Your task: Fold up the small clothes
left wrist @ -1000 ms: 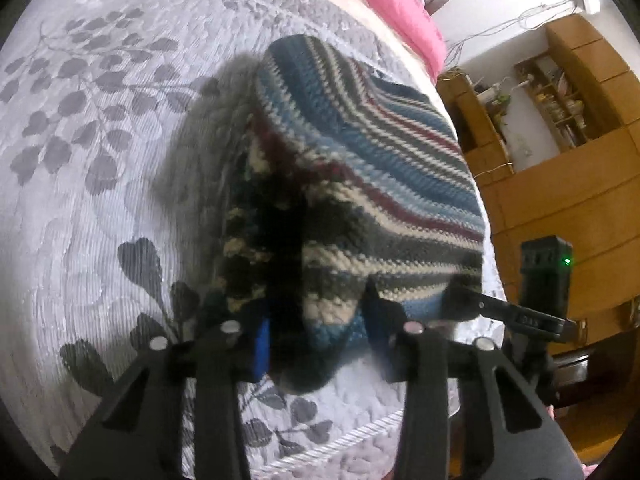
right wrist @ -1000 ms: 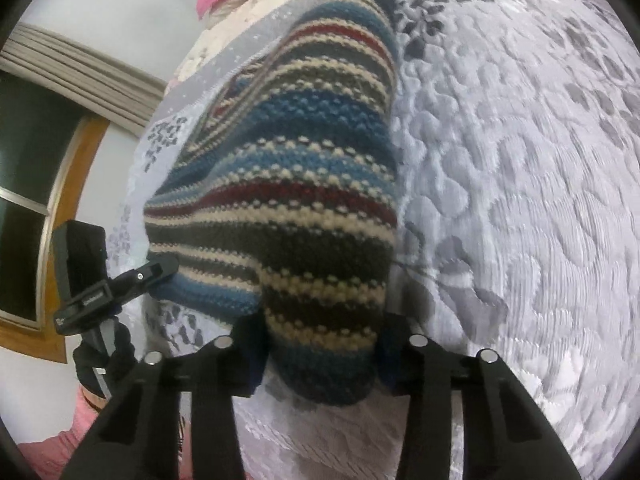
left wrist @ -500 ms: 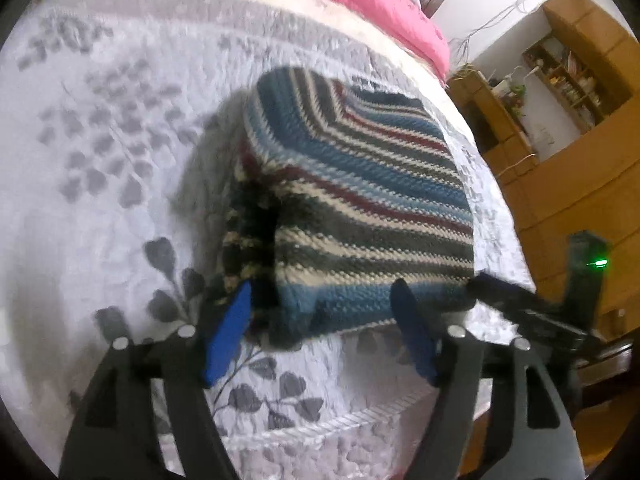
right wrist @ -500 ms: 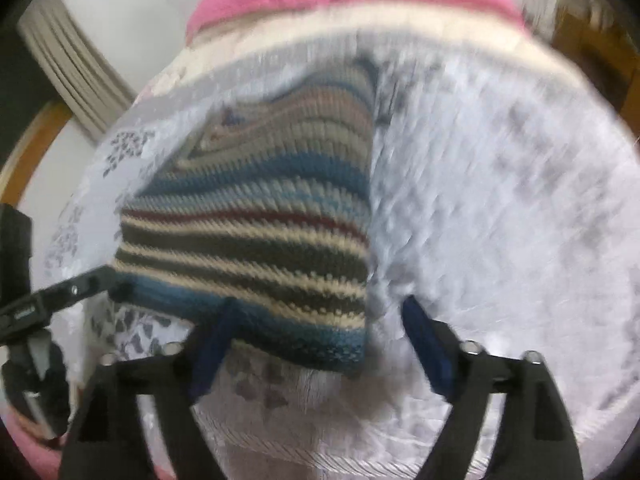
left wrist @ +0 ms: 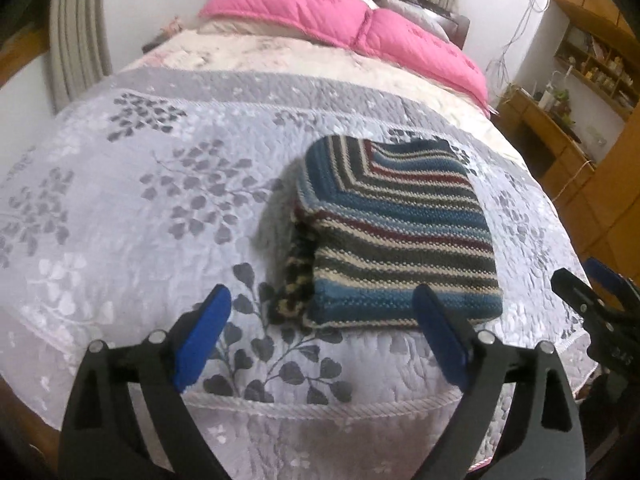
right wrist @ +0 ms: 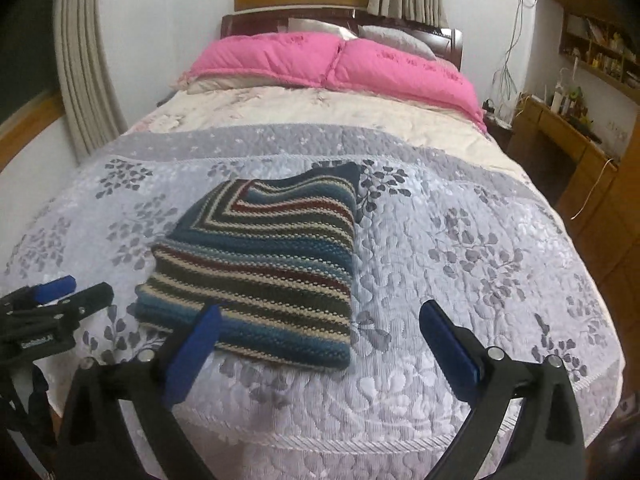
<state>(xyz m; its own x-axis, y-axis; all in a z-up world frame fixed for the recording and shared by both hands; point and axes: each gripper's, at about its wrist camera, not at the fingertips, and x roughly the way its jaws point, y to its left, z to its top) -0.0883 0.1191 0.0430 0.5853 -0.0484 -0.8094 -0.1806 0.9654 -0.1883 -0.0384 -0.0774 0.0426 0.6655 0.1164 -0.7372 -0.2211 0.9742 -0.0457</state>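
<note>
A striped knitted sweater [left wrist: 392, 236] in blue, cream, dark green and red lies folded into a thick square on the grey leaf-patterned bedspread [left wrist: 132, 200]. My left gripper [left wrist: 324, 316] hangs open just short of the sweater's near edge, holding nothing. In the right wrist view the same sweater [right wrist: 264, 264] rests left of centre, and my right gripper [right wrist: 320, 332] is open in front of its near right corner, empty. Each gripper shows at the edge of the other's view: the right gripper [left wrist: 592, 304] and the left gripper [right wrist: 52, 300].
The bedspread's corded hem [right wrist: 320, 432] marks the bed's foot edge close below both grippers. A pink duvet [right wrist: 328, 64] and cream quilt [right wrist: 320, 108] cover the head end. Wooden cabinets and shelves [right wrist: 580, 132] stand to the right, curtains [right wrist: 84, 72] to the left.
Both grippers have let go of the sweater's near edge, opened wide and pulled back toward the foot of the bed. The sweater now lies flat and folded.
</note>
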